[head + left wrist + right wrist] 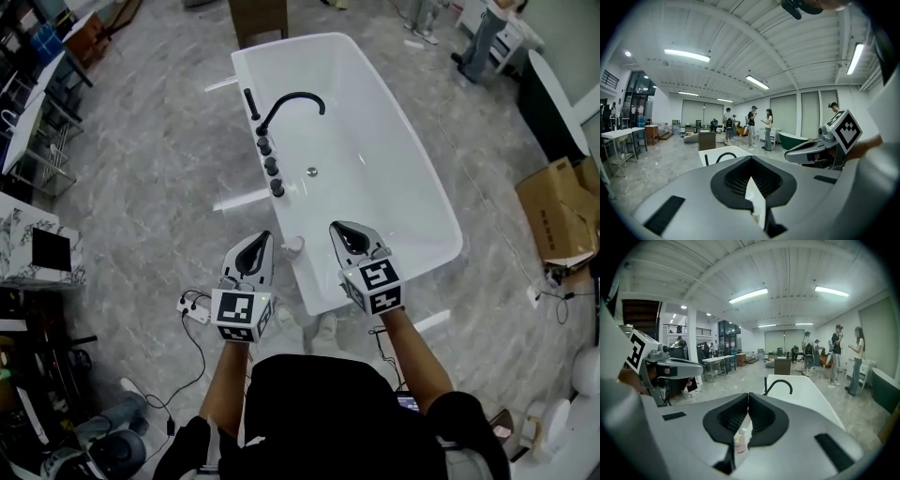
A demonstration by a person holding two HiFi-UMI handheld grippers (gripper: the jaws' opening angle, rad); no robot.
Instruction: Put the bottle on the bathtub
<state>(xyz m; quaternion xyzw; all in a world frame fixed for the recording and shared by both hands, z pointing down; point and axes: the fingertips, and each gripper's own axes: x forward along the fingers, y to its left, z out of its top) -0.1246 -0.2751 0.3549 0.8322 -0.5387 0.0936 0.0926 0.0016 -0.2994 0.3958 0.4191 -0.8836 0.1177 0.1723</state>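
- The white bathtub stands on a grey marbled floor, its narrow near end towards the person.
- The bottle, small and pale with a white cap, stands on the bathtub's rim at the near left corner.
- The left claw is held in the air just off the bathtub's near left corner. It is clenched with nothing in it, and its own view shows the two jaws meeting at the tips.
- The right claw hangs over the bathtub's near end, also clenched and empty, jaws pressed together along their front edge.
- Seen from the head, the bottle shows between the two claws, and neither touches it.
- A black arched faucet rises from the bathtub's left rim near the far end, with a row of black knobs along the same rim.
- A round drain sits in the bathtub's bottom.
- A white power strip lies on the floor left of the bathtub's near end.
- A cardboard box lies well to the bathtub's right.
- People stand beyond the bathtub's far end.
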